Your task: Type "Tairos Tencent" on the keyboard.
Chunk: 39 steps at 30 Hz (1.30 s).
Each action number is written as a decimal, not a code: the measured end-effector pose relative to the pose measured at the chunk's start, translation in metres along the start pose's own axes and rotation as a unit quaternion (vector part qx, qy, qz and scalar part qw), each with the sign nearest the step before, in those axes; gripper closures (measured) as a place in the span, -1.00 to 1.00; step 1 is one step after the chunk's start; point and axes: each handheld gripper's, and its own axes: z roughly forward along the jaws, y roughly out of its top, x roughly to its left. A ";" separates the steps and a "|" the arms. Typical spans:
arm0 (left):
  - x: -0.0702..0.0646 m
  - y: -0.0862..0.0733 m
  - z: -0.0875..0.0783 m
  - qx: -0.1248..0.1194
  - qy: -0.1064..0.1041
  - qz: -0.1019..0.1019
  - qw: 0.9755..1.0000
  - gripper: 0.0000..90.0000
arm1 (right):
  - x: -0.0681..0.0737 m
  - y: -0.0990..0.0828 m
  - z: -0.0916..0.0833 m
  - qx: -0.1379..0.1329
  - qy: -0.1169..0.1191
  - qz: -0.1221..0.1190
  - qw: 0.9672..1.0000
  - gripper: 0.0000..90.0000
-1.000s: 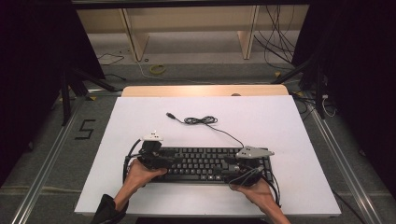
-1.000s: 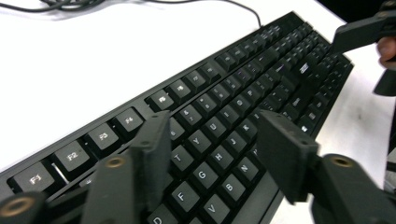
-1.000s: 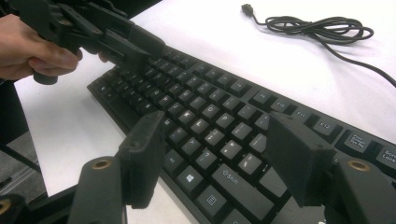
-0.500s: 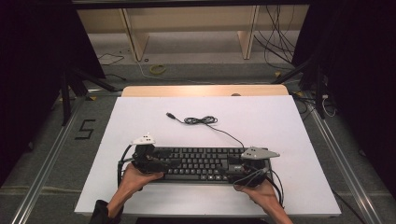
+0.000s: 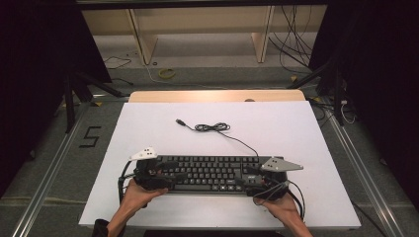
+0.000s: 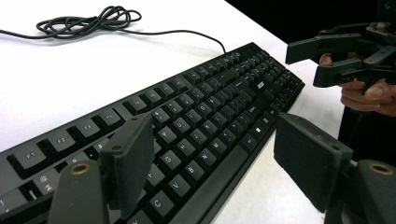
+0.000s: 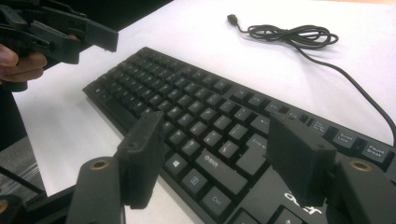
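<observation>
A black keyboard (image 5: 210,174) lies flat on the white table (image 5: 306,128), near the near edge, with its long side running left to right. Its cable (image 5: 217,129) leaves the far right of the case, runs toward the far side, and ends in a loose coil with the plug lying free on the table, well apart from the keys.

The left gripper (image 5: 168,174) sits at the left end of the keyboard, held in the person's left hand (image 5: 138,193). Its jaws have just been opening and now stand released. In the left gripper view one jaw hangs over the keys at the left end and the other over the bare table on the near side of the case; the near edge of the keyboard lies between them, with no pad pressing on it.

The right gripper (image 5: 249,178) sits at the right end of the keyboard, held in the right hand (image 5: 281,207). Its jaws are also spread and released. In the right gripper view one jaw stands near the near edge by the bottom key row, the other over the keys farther in; whether either pad touches the keys cannot be told.

Each gripper view shows the opposite gripper farther off, beyond the other end of the keyboard, with jaws apart: the right one (image 6: 303,63), the left one (image 7: 100,39).

Both grippers carry a grey three-cornered plate on top.
</observation>
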 end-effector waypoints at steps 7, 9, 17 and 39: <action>-0.001 -0.006 -0.005 -0.002 0.002 0.003 1.000 -0.39 | -0.001 -0.004 -0.006 -0.004 -0.002 0.002 1.000 -0.18; -0.002 -0.007 -0.006 -0.002 0.004 0.004 1.000 -0.39 | -0.001 -0.005 -0.007 -0.004 -0.002 0.002 1.000 -0.19; -0.003 -0.013 -0.008 -0.003 0.004 0.004 1.000 -0.40 | -0.002 -0.009 -0.014 -0.008 -0.007 0.002 1.000 -0.20; -0.007 -0.023 -0.012 -0.002 0.005 0.005 1.000 -0.41 | -0.007 -0.023 -0.028 -0.011 -0.027 0.003 1.000 -0.22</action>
